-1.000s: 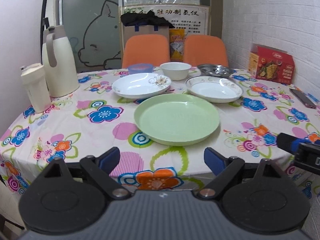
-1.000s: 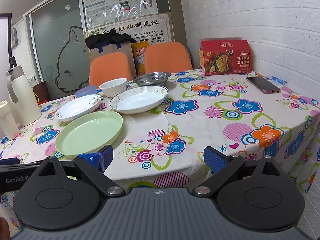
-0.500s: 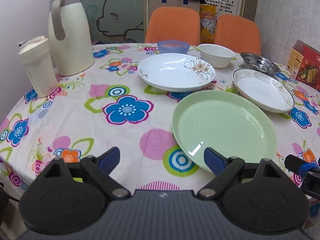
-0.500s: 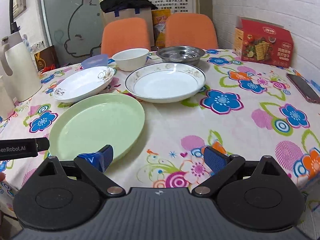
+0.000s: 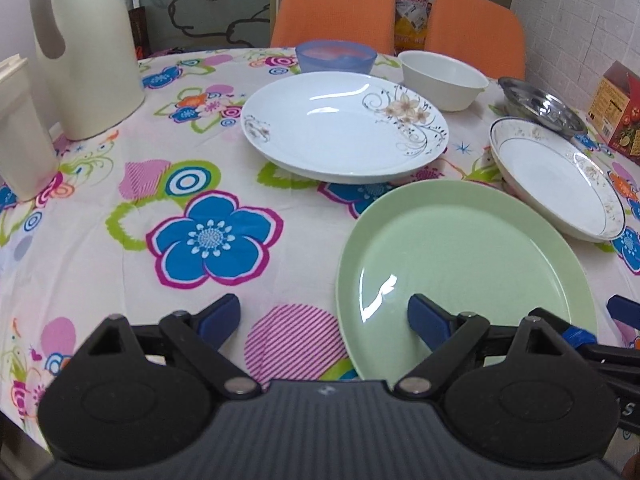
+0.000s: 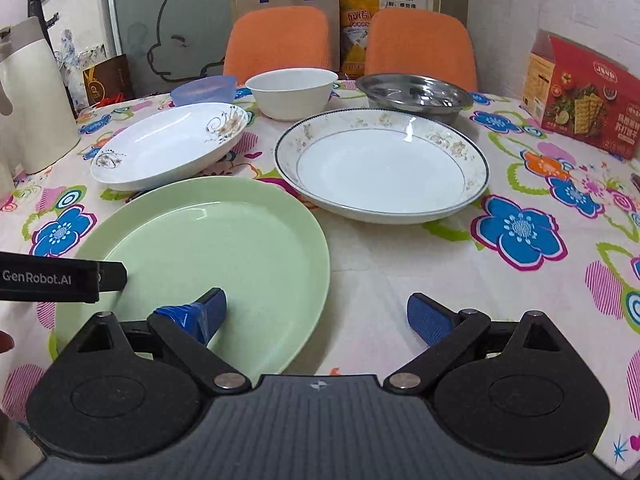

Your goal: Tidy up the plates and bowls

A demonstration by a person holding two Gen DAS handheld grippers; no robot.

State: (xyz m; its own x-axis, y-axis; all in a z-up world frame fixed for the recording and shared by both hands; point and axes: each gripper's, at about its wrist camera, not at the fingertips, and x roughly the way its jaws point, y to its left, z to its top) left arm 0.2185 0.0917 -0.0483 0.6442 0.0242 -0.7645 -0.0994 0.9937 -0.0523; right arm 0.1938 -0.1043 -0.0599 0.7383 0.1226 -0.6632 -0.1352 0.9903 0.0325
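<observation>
Both hand-held grippers hang with jaws spread wide and empty over the near edge of the surface (image 5: 100, 248), the left hand-held gripper (image 5: 324, 316) straddling the green plate's (image 5: 460, 264) left rim, the right hand-held gripper (image 6: 316, 312) its right rim. Behind it lie a flowered plate (image 5: 344, 128) and a rimmed plate (image 6: 380, 164), then a blue bowl (image 5: 336, 54), a white bowl (image 6: 292, 92) and a steel bowl (image 6: 414, 92), none stacked. The step in hand looks like taking the green plate. Come in low, slide one finger under the rim, pinch the lip squarely, and lift level so it does not swing into the plates just behind it.
</observation>
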